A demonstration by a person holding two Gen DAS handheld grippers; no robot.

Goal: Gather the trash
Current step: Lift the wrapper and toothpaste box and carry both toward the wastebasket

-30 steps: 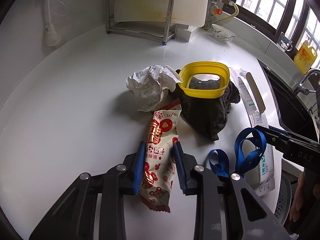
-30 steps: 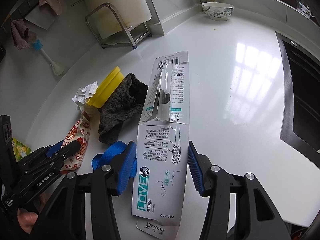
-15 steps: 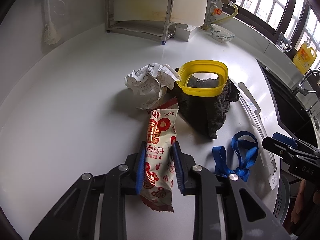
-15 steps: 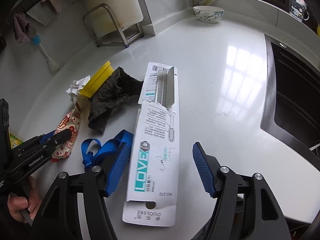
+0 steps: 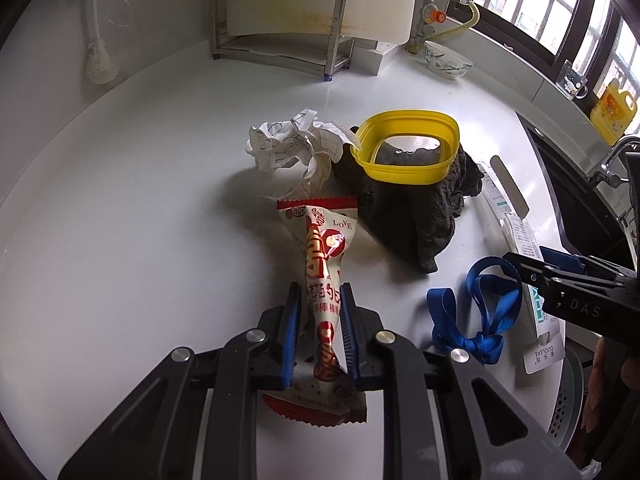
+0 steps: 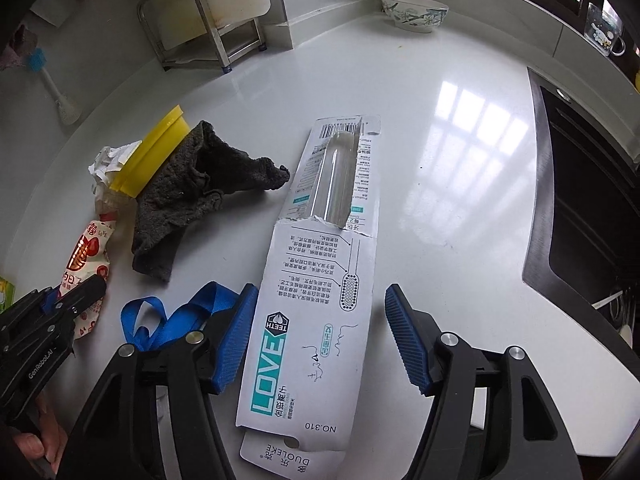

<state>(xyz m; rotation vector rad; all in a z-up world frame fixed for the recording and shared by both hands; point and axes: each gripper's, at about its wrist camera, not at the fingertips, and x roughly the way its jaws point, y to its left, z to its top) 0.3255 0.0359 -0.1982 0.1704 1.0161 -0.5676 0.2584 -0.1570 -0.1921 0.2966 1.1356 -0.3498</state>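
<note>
A red-and-white snack wrapper (image 5: 320,248) lies on the white counter (image 5: 140,240), and my left gripper (image 5: 320,294) is shut on its lower half, creasing it. My right gripper (image 6: 322,294) hangs over a long white toothbrush package (image 6: 320,280) with its jaws closing. The card lies between the pads: the left pad sits at its edge, the right pad stands clear. A crumpled paper (image 5: 296,144), a yellow lid frame (image 5: 408,152), a dark cloth (image 5: 412,216) and a blue ribbon (image 6: 160,320) lie between the two grippers.
A metal rack (image 5: 280,20) with a white board and a dish brush (image 5: 96,40) stand at the back wall. A patterned bowl (image 6: 414,12) sits at the back right. The dark sink (image 6: 580,200) opens on the right, and the counter edge runs just below my right gripper.
My left jaws have closed onto the snack wrapper and pinched it narrow. My right jaws widened, then narrowed again around the toothbrush package, and the right gripper shifted slightly.
</note>
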